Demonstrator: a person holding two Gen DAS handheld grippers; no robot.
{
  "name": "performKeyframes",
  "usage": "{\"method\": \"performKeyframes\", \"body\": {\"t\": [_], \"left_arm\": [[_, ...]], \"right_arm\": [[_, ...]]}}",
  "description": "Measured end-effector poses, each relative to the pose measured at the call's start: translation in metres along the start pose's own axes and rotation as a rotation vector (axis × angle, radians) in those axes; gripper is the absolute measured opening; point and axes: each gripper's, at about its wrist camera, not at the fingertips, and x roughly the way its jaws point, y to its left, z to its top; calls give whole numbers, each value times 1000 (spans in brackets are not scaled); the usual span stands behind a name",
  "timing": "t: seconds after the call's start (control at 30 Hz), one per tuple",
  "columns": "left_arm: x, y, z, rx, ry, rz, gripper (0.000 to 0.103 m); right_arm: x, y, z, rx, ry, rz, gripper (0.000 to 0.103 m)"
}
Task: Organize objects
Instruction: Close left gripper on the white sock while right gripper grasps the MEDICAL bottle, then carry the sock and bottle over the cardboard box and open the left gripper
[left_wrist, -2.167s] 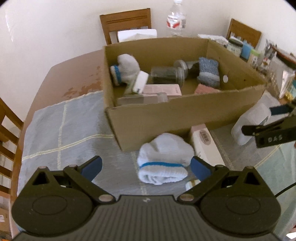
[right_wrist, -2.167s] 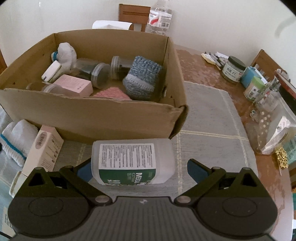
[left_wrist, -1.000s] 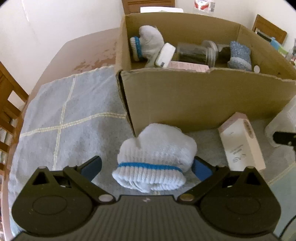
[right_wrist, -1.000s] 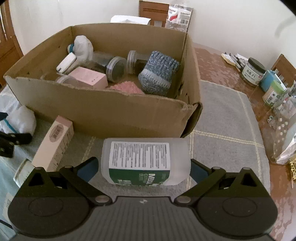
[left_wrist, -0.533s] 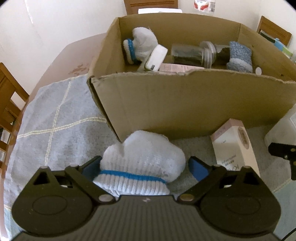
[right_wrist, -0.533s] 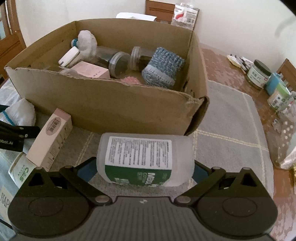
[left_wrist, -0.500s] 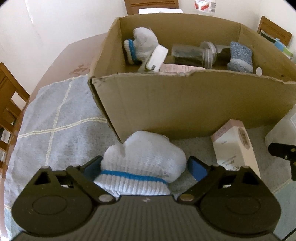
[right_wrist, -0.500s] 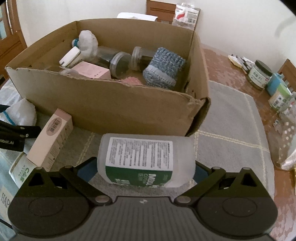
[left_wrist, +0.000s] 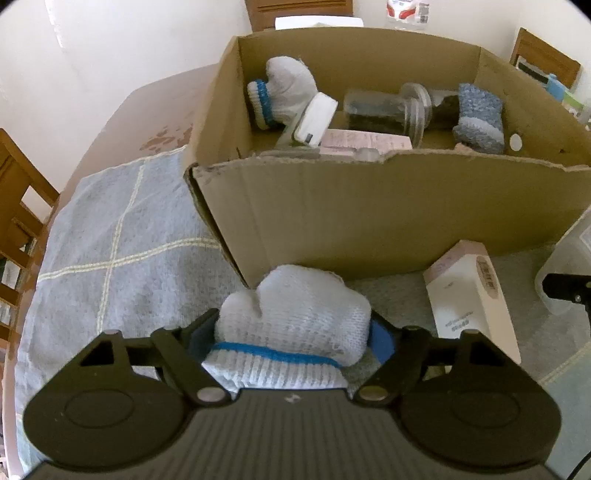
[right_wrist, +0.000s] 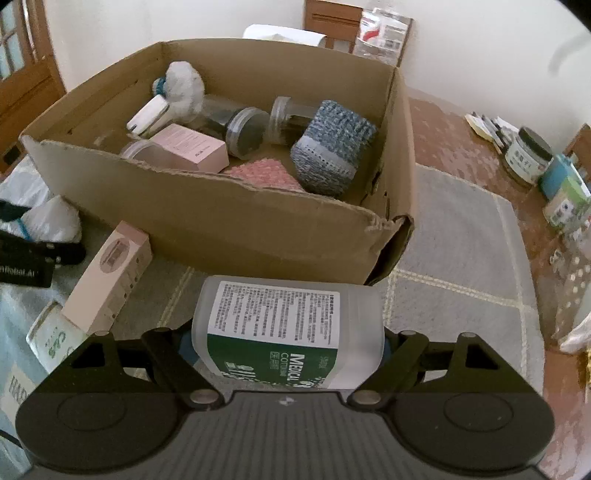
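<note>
Both hands were at the grasping step of clearing loose items into the cardboard box (left_wrist: 369, 210). The left hand-held gripper (left_wrist: 291, 332) had just been closing on the white rolled sock (left_wrist: 295, 314), which lay on the grey cloth (left_wrist: 110, 251) over the tabletop, right against the box's near corner; its blue pads appeared to touch the sock's 2 sides. The right hand-held gripper (right_wrist: 284, 343) had likewise just been narrowing around the plastic bottle (right_wrist: 288, 325), which lay on its side just in front of the box's near wall, and its fingers sat against the bottle's ends.

The next move probably called for a firm squeeze on each item, then a lift high enough to clear the torn front rim before carrying it over the contents already inside. The sock should compress easily; the smooth bottle could slip or tip if it was held off-centre.

The pads of the right hand-held gripper were largely hidden behind the bottle, so real contact was hard to confirm. A pink carton (right_wrist: 110, 273) lay between the 2 grasps, and a small tub (right_wrist: 51, 339) beside it was partly cut off.
</note>
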Motion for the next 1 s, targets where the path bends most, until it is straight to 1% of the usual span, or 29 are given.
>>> {"method": "performKeyframes", "body": {"t": [0.17, 0.3, 0.33, 0.37, 0.47, 0.6, 0.67, 0.8, 0.9, 1.0], "left_arm": [[-6, 4, 2, 32, 7, -34, 76], [-15, 4, 4, 70, 7, -52, 76], [-13, 8, 10, 79, 8, -57, 76], [-16, 8, 7, 85, 9, -62, 76], [-24, 10, 16, 94, 19, -83, 76], [-43, 11, 17, 118, 37, -114, 76], [-52, 17, 24, 139, 50, -135, 76], [-67, 14, 36, 167, 73, -164, 76], [-85, 12, 47, 183, 45, -194, 76], [-106, 7, 63, 206, -12, -209, 76]], "right_arm": [[-10, 0, 1, -39, -1, 11, 87], [-21, 0, 2, -64, -1, 38, 87], [-24, 0, 2, -70, -2, 42, 87], [-27, 0, 3, -76, -3, 49, 87], [-36, -1, 6, -89, -2, 72, 87], [-49, -2, 11, -113, -1, 102, 87], [-57, -2, 15, -126, -4, 119, 87], [-73, -1, 22, -164, -19, 144, 87], [-84, 1, 29, -200, -33, 159, 87], [-98, 1, 38, -227, -58, 173, 87]]}}
